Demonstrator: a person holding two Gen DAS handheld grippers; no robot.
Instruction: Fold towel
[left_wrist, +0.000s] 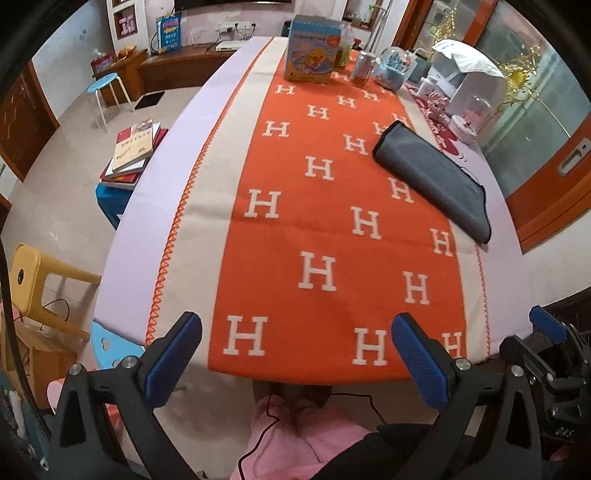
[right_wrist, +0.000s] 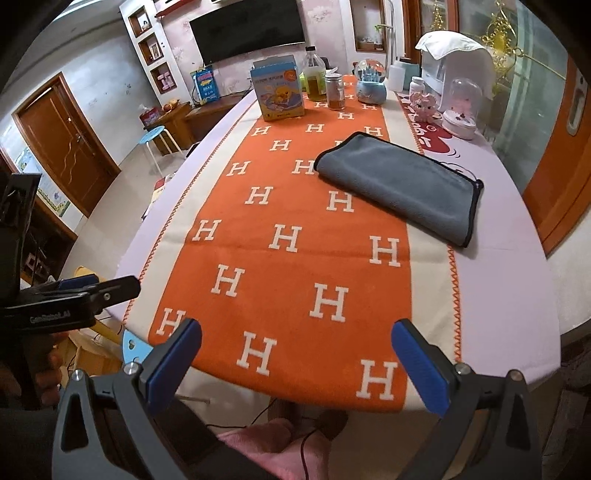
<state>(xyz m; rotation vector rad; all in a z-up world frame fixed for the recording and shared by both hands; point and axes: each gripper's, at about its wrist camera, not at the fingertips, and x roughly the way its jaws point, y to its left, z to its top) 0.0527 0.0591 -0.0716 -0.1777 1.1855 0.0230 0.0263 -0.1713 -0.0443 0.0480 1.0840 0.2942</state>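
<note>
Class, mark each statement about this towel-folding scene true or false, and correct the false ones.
1. The grey folded microfibre towel lies on the table. True.
2. The left tongs grip the towel. False: they are open and hold nothing.
3. The right tongs are open. True.
4. The towel covers the blue cardboard duck box. False: the box stands apart, farther back.

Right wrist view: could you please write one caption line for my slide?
Open right gripper above the table's near edge; folded grey microfibre towel lies ahead on the orange H-patterned runner.
</note>
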